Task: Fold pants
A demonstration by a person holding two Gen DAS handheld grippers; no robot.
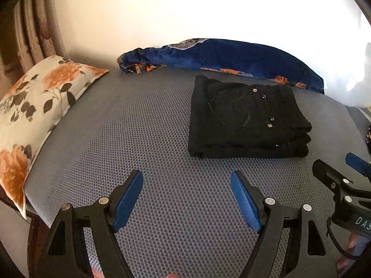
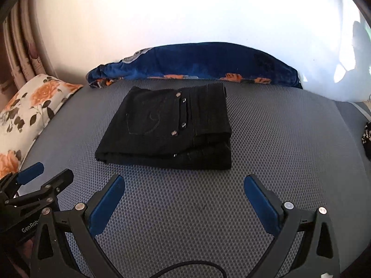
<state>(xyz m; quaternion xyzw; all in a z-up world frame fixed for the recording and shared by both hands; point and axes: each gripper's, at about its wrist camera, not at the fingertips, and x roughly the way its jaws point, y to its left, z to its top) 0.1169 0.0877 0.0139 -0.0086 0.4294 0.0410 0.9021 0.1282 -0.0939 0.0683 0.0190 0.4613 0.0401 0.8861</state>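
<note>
Black pants (image 1: 245, 120) lie folded into a compact rectangular stack on the grey mesh mattress (image 1: 139, 127), back pocket and metal studs facing up. My left gripper (image 1: 186, 173) hovers open over bare mattress, near and to the left of the stack, with nothing between its blue pads. In the right wrist view the pants (image 2: 167, 127) sit just beyond my right gripper (image 2: 184, 178), which stands wide open and empty. The left gripper (image 2: 54, 169) shows at the lower left there, and the right gripper (image 1: 334, 159) at the right edge of the left wrist view. Neither touches the pants.
A floral pillow (image 1: 30, 106) lies along the mattress's left edge. A blue blanket with orange flowers (image 1: 231, 55) is bunched against the far wall. A dark patterned cloth (image 2: 367, 139) peeks in at the right edge. A cable (image 2: 197, 266) trails under the right gripper.
</note>
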